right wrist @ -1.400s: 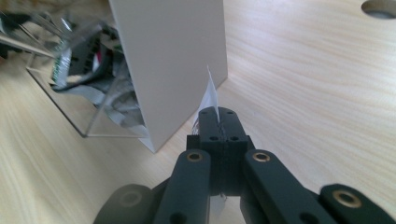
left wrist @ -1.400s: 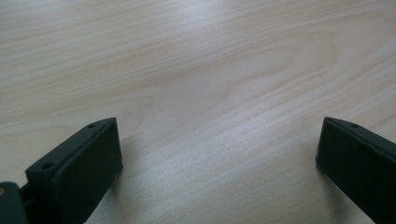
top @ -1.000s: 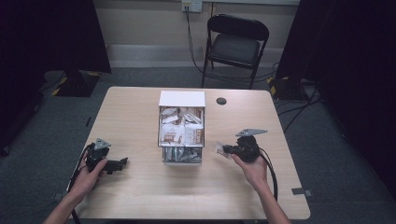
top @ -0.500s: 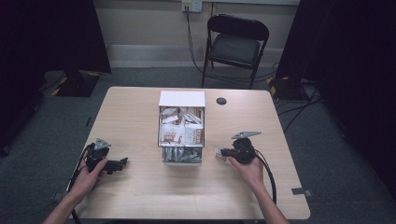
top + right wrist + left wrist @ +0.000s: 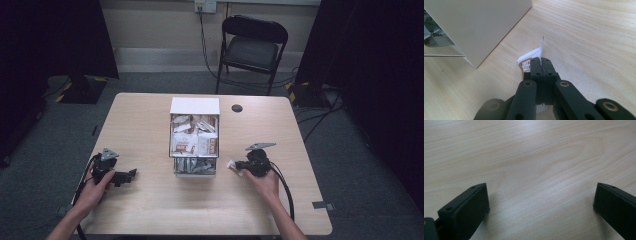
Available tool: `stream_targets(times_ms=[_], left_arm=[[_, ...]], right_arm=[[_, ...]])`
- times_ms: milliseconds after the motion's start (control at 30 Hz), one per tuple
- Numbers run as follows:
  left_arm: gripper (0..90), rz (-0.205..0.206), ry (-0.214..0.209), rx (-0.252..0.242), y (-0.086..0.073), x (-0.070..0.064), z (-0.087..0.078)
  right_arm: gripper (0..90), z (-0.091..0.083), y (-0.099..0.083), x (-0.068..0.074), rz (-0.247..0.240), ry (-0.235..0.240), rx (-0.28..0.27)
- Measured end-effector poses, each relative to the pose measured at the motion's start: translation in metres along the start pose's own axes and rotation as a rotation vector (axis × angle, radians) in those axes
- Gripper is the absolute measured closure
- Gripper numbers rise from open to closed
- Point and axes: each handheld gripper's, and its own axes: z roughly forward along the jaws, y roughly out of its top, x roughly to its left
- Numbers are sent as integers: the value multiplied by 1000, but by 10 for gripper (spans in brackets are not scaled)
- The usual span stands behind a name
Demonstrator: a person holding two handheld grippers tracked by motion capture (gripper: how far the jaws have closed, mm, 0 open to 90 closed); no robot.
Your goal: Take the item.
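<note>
While one packet [image 5: 529, 58] sits clamped, one box [image 5: 195, 135], two grippers

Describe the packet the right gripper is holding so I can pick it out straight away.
Start at the white box in the middle of the table; the right gripper sits to its right. The packet is pinched there, white with brown print, outside the box, unlike the others.

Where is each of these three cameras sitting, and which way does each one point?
High view: above the table's near side, looking forward and down at the box; both forearms and hands show.
Left gripper view: on the left gripper, facing the bare table; open jaws show.
Right gripper view: on the right gripper, jaws shut on a packet beside the box.
Shared: high and right views show the box, packet.
</note>
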Motion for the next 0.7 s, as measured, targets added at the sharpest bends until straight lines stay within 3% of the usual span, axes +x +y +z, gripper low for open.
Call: stream_targets(times_ms=[233, 400, 700], left_arm=[[0, 0, 0, 0, 0, 0, 0], [0, 0, 0, 0, 0, 0, 0], [0, 0, 0, 0, 0, 0, 0]], right_arm=[[882, 4, -1, -2, 20, -8, -2], [828, 7, 0, -1, 18, -52, -8], [737, 6, -1, -2, 20, -85, -26]])
